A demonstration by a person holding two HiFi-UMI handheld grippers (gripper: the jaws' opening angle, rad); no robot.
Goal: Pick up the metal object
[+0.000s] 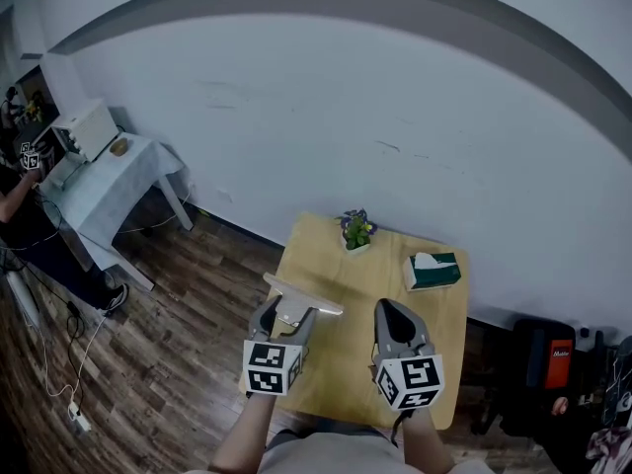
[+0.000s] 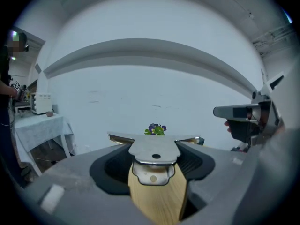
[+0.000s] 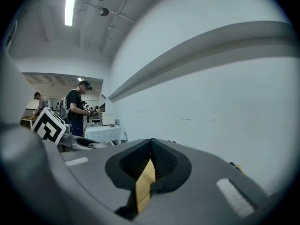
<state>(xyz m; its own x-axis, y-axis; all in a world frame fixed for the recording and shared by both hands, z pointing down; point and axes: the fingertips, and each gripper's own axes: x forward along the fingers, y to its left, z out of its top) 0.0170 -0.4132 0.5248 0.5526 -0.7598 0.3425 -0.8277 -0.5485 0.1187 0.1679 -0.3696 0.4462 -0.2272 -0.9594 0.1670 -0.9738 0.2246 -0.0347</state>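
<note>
The metal object (image 1: pixel 302 297) is a flat T-shaped plate with a wide crossbar. My left gripper (image 1: pixel 287 314) is shut on its stem and holds it above the wooden table (image 1: pixel 336 363). In the left gripper view the metal object (image 2: pixel 153 151) lies level between the two dark pads, its crossbar reaching past both of them; the left gripper (image 2: pixel 154 144) points toward the wall. My right gripper (image 1: pixel 393 316) hovers beside it to the right, shut with nothing held. In the right gripper view the right gripper (image 3: pixel 150 142) has its tips meeting.
A small potted plant (image 1: pixel 355 230) and a green tissue box (image 1: pixel 433 270) stand at the table's far side, near the white wall. A white-covered table (image 1: pixel 104 191) with an appliance is at far left, a person beside it. A black bag (image 1: pixel 548 363) sits right.
</note>
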